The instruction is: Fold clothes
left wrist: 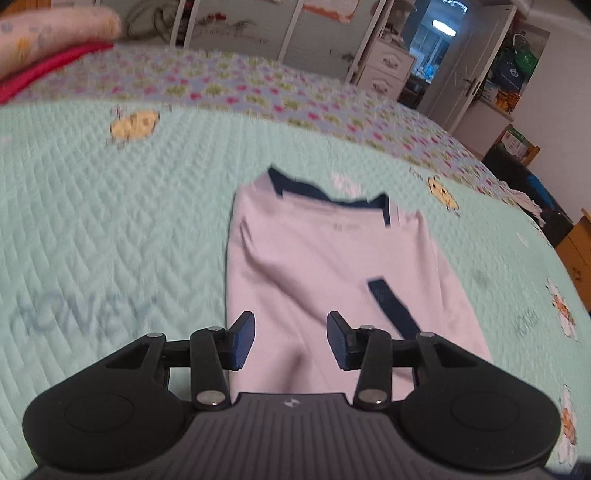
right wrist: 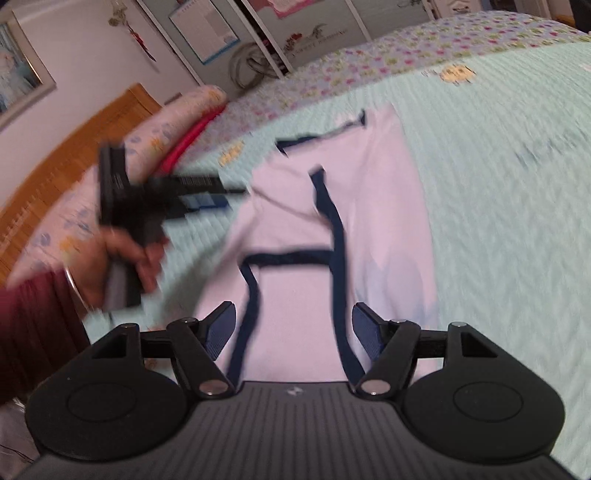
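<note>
Already partly folded, the pale shirt is lying on the green bedspread, running lengthwise up the frame's centre, collar at the top. Its near hem is sitting just ahead of both claws, the left gripper and right gripper hovering released, grasping nothing.

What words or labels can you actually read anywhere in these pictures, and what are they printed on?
"HONEY", roughly, blurred: stitched lettering on the green bedspread.
Same word again at the bedspread's right edge: too blurred to be sure.
Print below the shirt collar: unreadable.
Wardrobe door writing: too blurred.
</note>
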A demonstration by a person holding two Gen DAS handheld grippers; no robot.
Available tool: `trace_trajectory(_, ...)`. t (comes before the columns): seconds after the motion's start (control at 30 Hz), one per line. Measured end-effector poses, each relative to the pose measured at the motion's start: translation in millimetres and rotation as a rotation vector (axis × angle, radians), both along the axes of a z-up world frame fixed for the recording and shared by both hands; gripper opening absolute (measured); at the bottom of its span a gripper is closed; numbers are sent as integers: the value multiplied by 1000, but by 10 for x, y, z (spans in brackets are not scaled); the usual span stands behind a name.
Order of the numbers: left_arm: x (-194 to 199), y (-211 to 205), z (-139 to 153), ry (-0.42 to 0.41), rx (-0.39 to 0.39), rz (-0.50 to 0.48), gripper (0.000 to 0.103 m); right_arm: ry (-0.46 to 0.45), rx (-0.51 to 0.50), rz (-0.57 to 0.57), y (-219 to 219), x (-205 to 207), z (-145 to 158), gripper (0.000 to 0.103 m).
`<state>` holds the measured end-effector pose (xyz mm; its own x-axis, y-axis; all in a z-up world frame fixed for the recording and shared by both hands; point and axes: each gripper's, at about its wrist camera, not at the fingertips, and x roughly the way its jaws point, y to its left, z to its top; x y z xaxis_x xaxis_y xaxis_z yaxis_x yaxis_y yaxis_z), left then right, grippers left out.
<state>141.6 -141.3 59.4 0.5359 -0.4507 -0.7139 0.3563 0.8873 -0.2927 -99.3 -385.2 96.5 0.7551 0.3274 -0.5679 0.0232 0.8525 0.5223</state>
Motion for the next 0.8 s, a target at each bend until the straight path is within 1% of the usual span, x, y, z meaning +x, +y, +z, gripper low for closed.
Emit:
trace_trajectory(0.03, -18, 17, -14, 0, 8, -7, 45, -15, 9, 3, -30, 67, 62, 70)
trace_trajectory(0.1, -76, 52, -7, -19, 20, -15, 45, -51, -9, -6, -80, 286, 113, 70)
trace_trajectory(0.2, -186, 107, 13, -38, 38, -19, 45, -71, -48, -8, -146, 767, 47, 70)
trace_trajectory(0.23, -202, 119, 9, -35, 48, -22, 45, -65, -39, -7, -183, 950, -12, 69)
trace_trajectory(0.3, -258, 154, -26, -15, 54, -30, 45, -42, 32, -2, -274, 1286, -180, 64)
trace_trajectory(0.33, -282, 178, -44, -3, 51, -32, 45, -23, 47, 0, -301, 1440, -262, 57)
trace_trajectory(0.37, -305, 201, -54, 4, 47, -33, 45, -5, 30, 10, -298, 1573, -330, 54)
trace_trajectory(0.47, -358, 276, -79, 20, 30, -20, 45, 25, -61, 63, -198, 1874, -469, 52)
trace_trajectory(0.53, -380, 328, -98, 33, 16, -4, 45, 36, -74, 89, -154, 1993, -529, 52)
trace_trajectory(0.6, -392, 372, -120, 47, 2, 13, 45, 46, -77, 114, -115, 2098, -583, 39)
trace_trajectory(0.63, -399, 392, -130, 50, -1, 20, 45, 33, -88, 131, -77, 2099, -572, 18)
trace_trajectory(0.67, -409, 414, -133, 51, -4, 25, 45, 11, -102, 151, -30, 2075, -542, 0)
trace_trajectory(0.73, -428, 469, -132, 53, -9, 38, 45, -34, -131, 191, 63, 2028, -481, 0)
trace_trajectory(0.8, -430, 542, -125, 55, -18, 60, 46, -126, -214, 268, 256, 1842, -324, 0)
